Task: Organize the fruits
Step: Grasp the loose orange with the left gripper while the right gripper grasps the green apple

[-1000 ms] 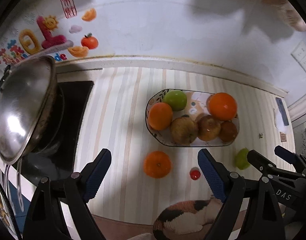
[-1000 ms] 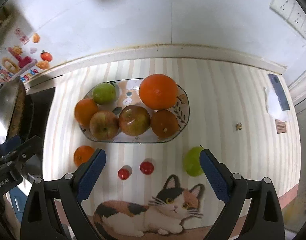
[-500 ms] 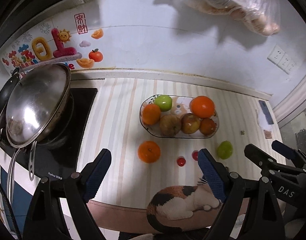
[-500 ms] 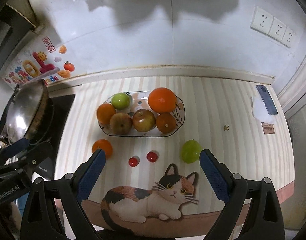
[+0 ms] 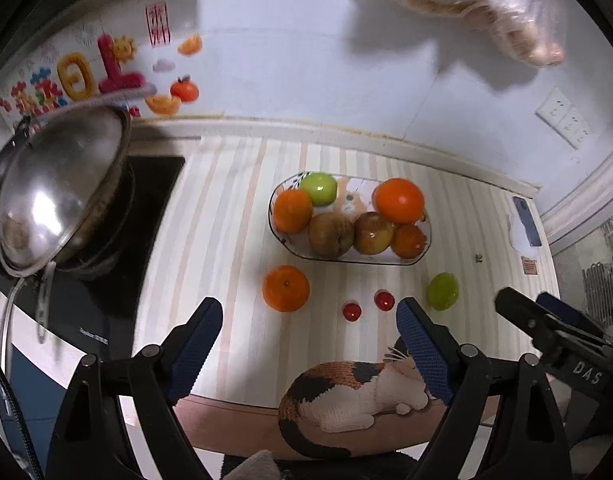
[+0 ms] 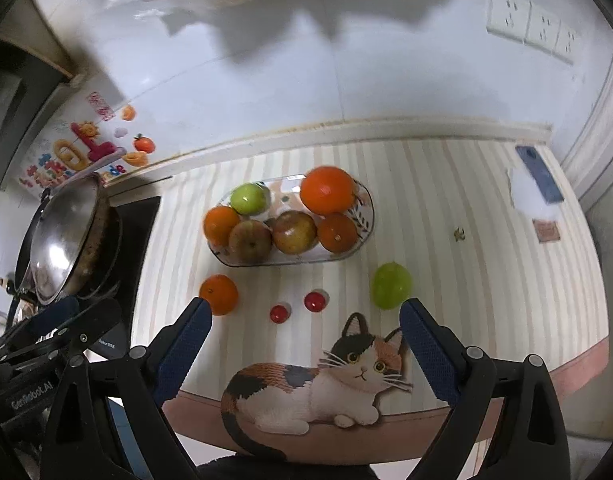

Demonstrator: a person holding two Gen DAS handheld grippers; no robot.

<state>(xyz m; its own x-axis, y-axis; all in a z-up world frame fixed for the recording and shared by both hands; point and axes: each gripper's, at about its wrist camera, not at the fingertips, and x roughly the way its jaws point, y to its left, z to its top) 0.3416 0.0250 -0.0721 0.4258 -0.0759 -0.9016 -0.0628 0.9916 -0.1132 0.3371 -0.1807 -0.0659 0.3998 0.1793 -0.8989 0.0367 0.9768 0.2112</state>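
fruit plate [image 6: 364, 216] sat mid-counter, packed with six fruits, only a small bare patch at its back centre. loose orange [image 6: 219, 294], two small red fruits [image 6: 279, 313] [image 6: 315, 301] and green fruit [image 6: 391, 285] lay in a row in front of it, apart from each other with gaps between. striped counter [image 6: 446, 208] right of the plate was open as far as the phone [image 6: 540, 174] by the wall. left side was blocked by the wok lid [image 5: 62, 196] on the stove [image 5: 154, 184]. plastic bag [image 5: 502, 8] hung overhead at the wall. both grippers were held above the near edge, jaws wide apart.
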